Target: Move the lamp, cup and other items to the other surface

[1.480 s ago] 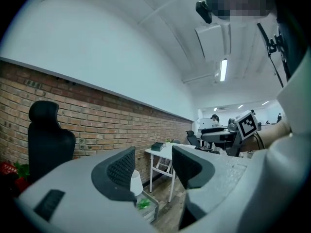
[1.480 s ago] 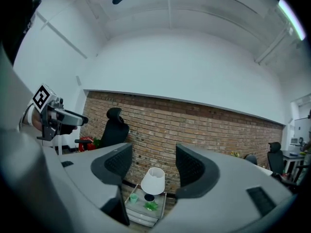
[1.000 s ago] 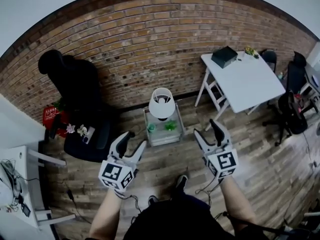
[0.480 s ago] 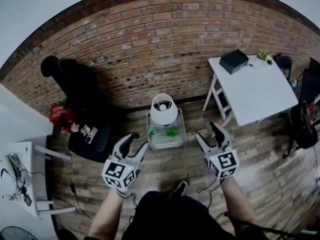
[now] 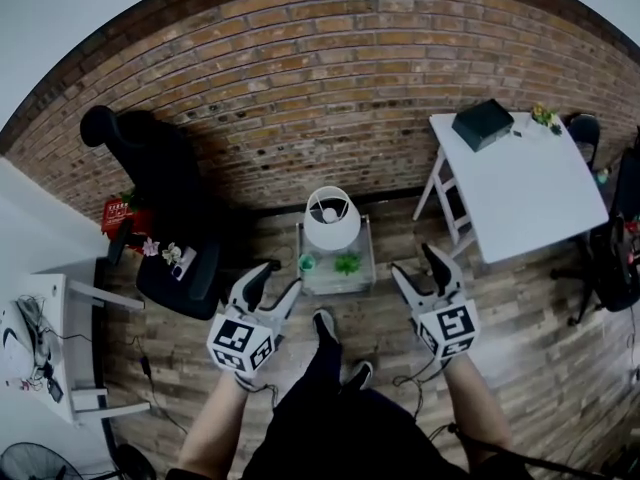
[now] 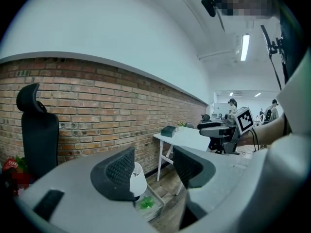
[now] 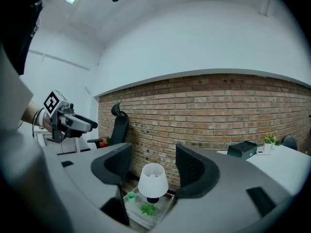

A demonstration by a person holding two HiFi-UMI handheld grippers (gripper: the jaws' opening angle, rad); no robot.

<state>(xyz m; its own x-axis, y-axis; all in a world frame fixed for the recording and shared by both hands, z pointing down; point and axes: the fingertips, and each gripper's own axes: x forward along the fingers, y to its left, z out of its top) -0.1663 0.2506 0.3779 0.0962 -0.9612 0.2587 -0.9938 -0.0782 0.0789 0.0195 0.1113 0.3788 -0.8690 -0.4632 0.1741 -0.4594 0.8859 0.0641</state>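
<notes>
A white-shaded lamp [image 5: 330, 218] stands on a small low glass-topped table [image 5: 360, 278] by the brick wall. A green cup [image 5: 307, 263] and a small green plant [image 5: 347, 263] sit in front of it. My left gripper [image 5: 275, 281] and right gripper [image 5: 417, 265] hang open and empty in the air, short of the low table on either side. In the right gripper view the lamp [image 7: 153, 181], cup [image 7: 130, 196] and plant [image 7: 147, 209] show between the jaws of the right gripper [image 7: 153, 165], far off. In the left gripper view the left gripper [image 6: 153, 168] has one jaw half hiding the lamp [image 6: 139, 182].
A white folding table [image 5: 520, 183] at the right carries a black box [image 5: 482, 123] and a small potted plant [image 5: 545, 115]. A black office chair [image 5: 165, 203] stands left of the low table. A white desk [image 5: 40, 348] is at the far left. Wood floor lies between.
The person has stepped toward the low table, a foot now showing between the grippers. Both grippers have come forward with the body and stay open.
</notes>
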